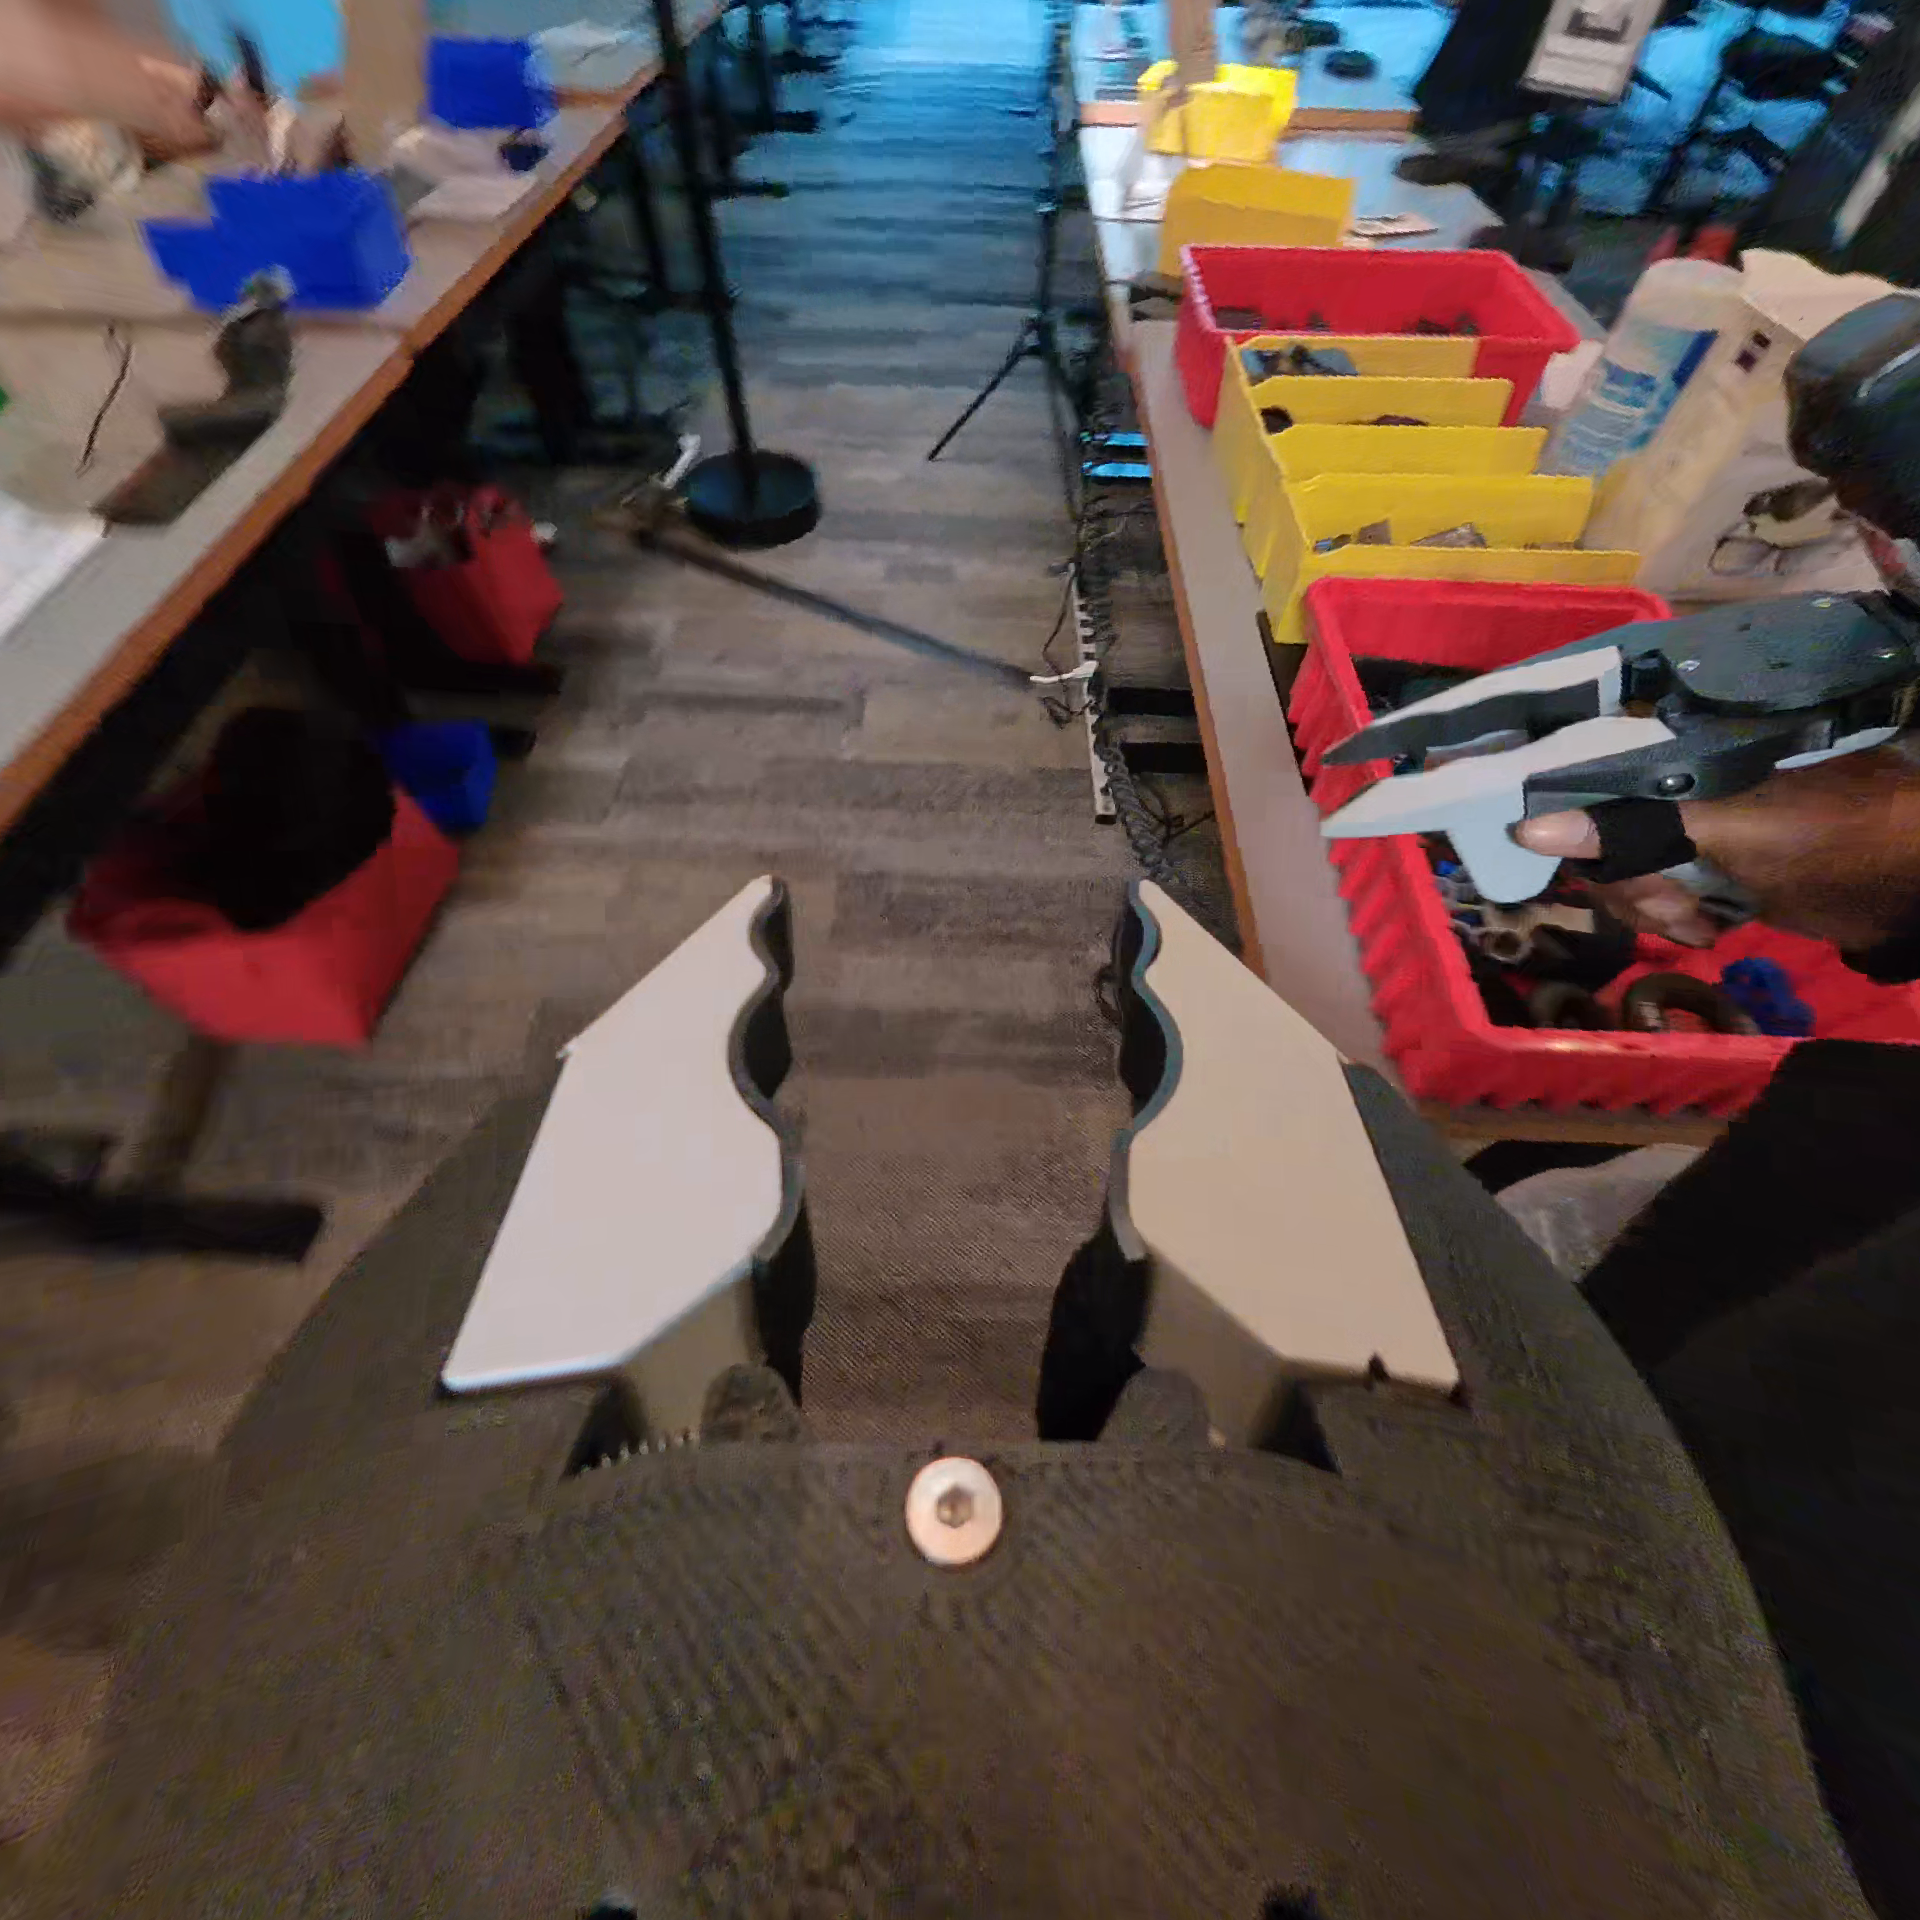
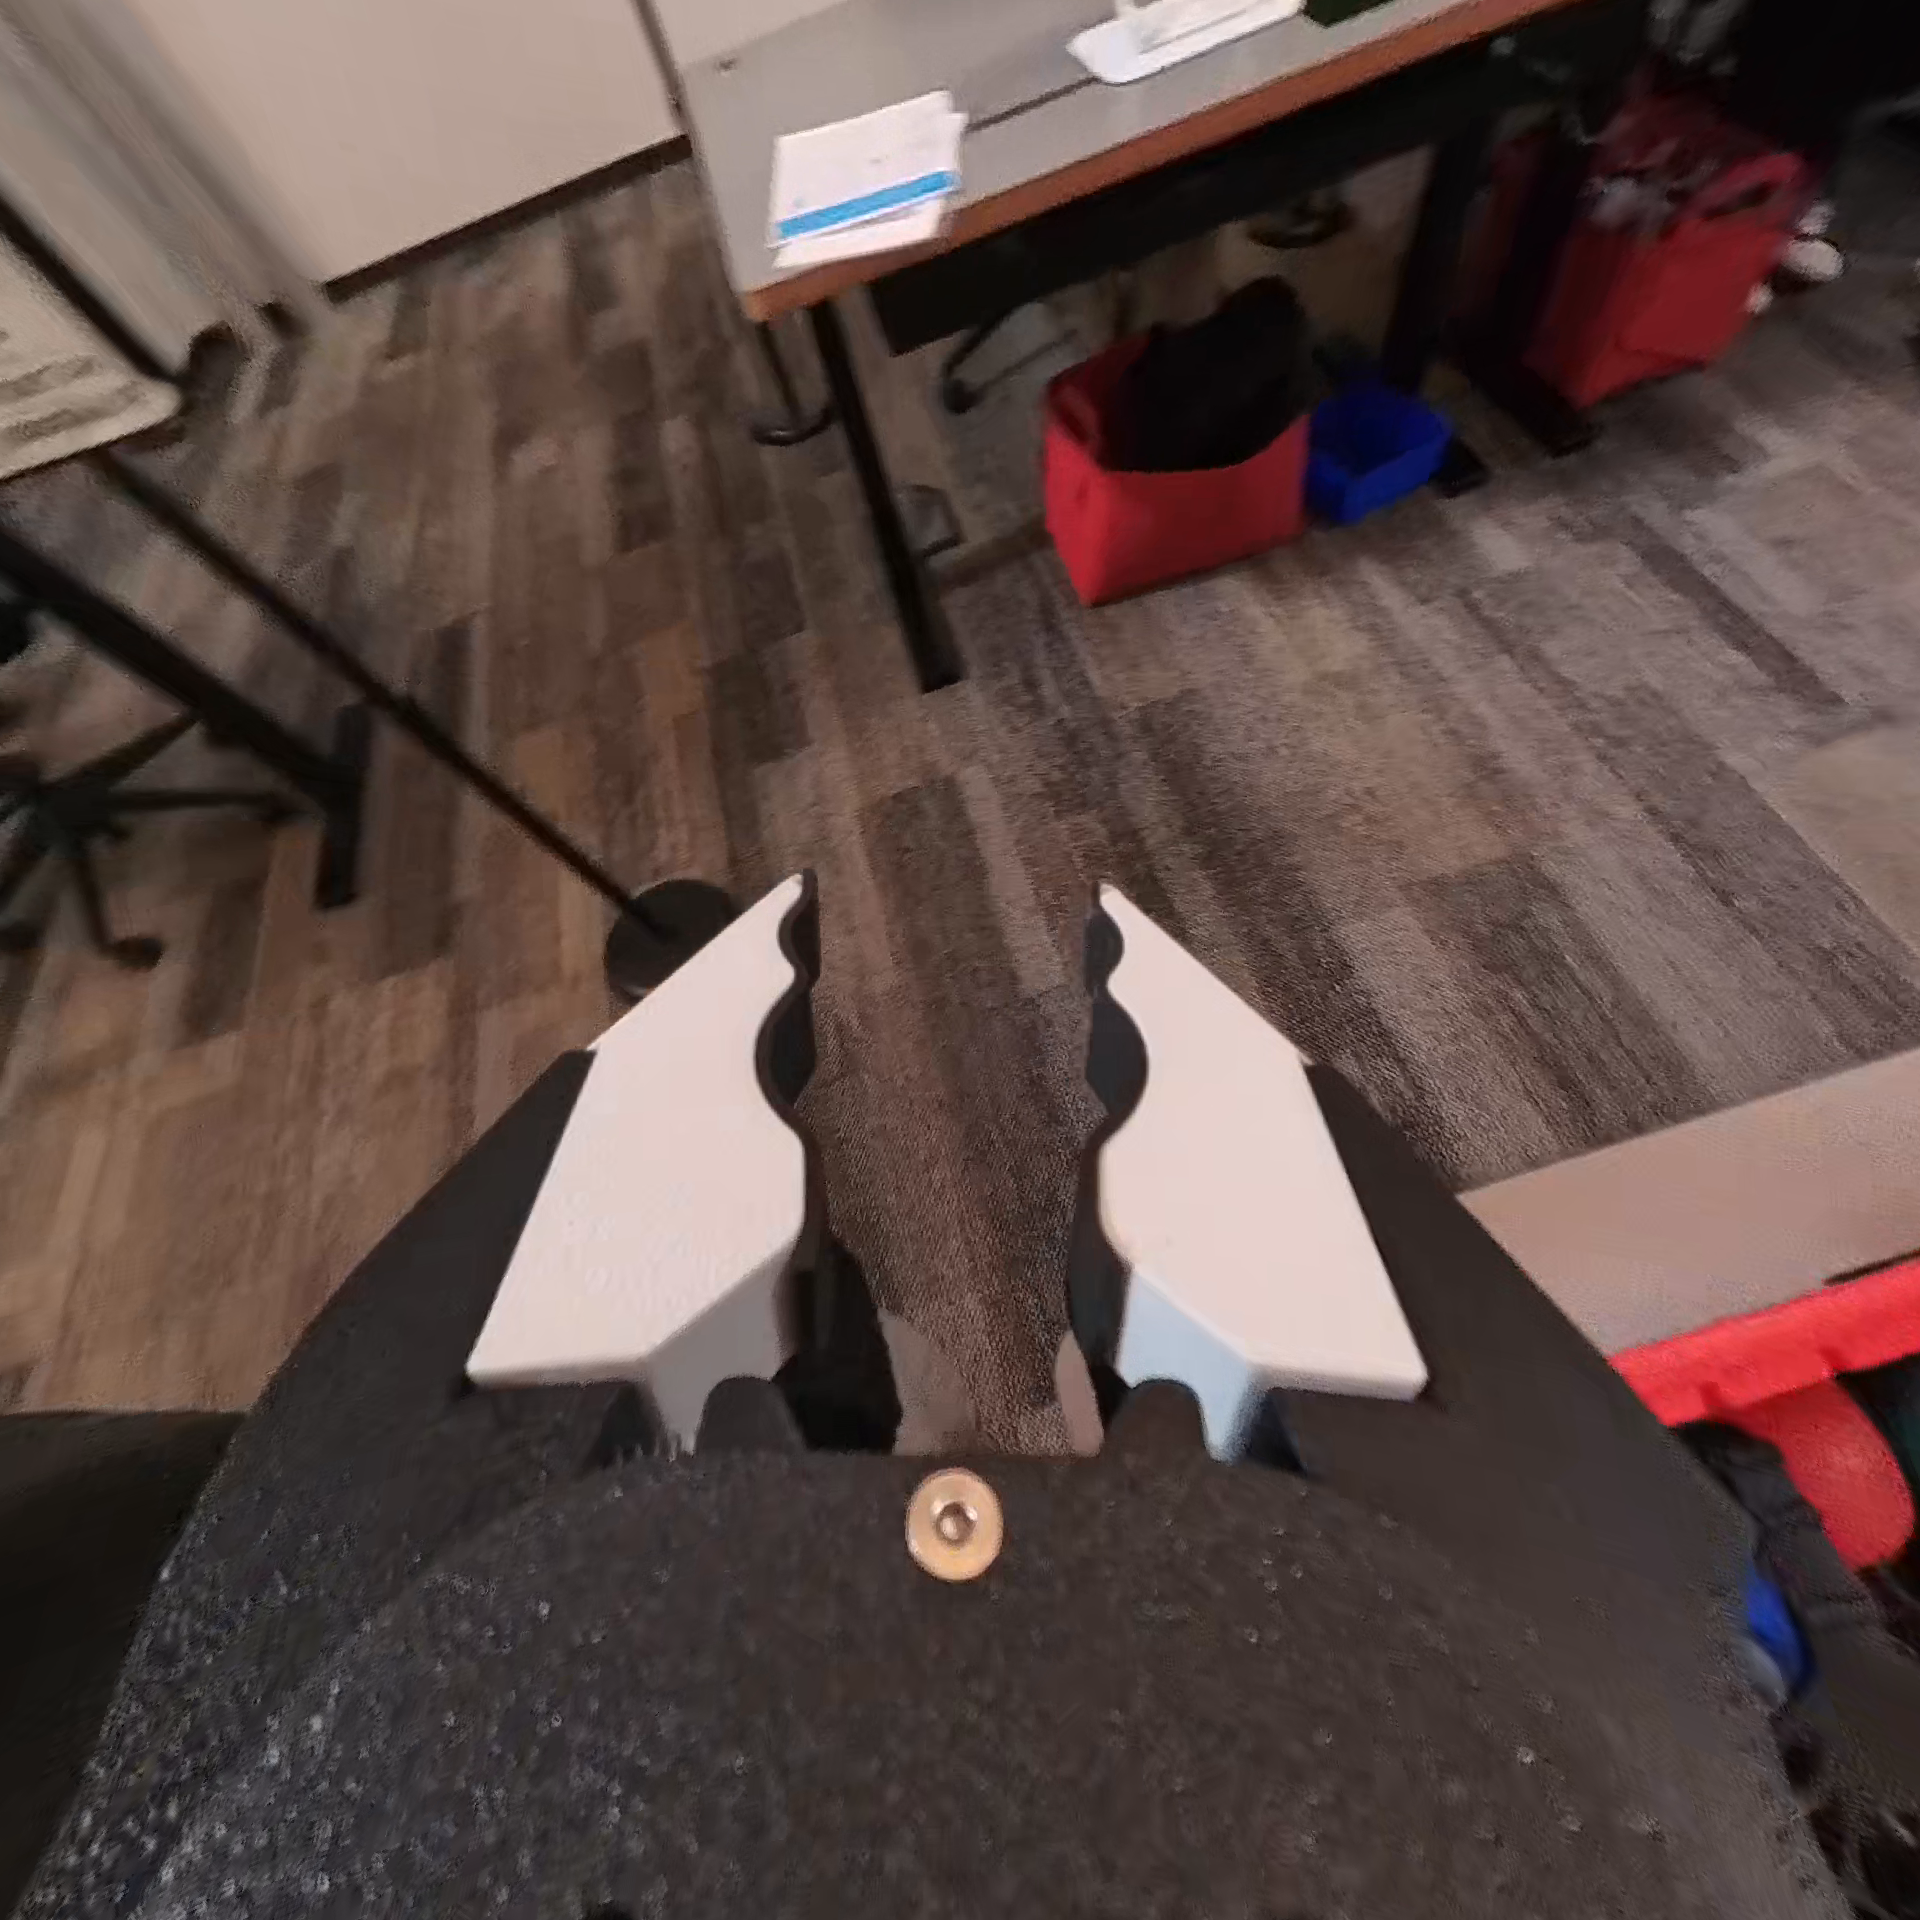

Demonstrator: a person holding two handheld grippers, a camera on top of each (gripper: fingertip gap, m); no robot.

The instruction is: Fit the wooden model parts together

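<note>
Both pairs of tongs hang over the carpeted floor (image 1: 935, 727) with nothing between their grey fingers. The left tongs (image 1: 951, 914) stand wide apart, empty. The right tongs (image 2: 951, 894) are likewise spread and empty in their own view; in the left wrist view they show (image 1: 1340, 795) side-on at the right edge, held by a hand (image 1: 1662, 842) in a black fingerless glove, their tips over the near red bin (image 1: 1455, 1060).

Along the near edge of the right-hand tabletop (image 1: 1205, 623) runs a row of bins: two red ones and four yellow ones nested between them (image 1: 1403, 509), with two more yellow bins (image 1: 1257, 208) farther back. The near red bin holds dark and blue odds and ends; no wooden model parts can be made out in either view.

A black stand with a round base (image 1: 748, 499) rises from the floor. Across the aisle, a second tabletop (image 1: 208, 499) carries two blue bins (image 1: 291, 244).
</note>
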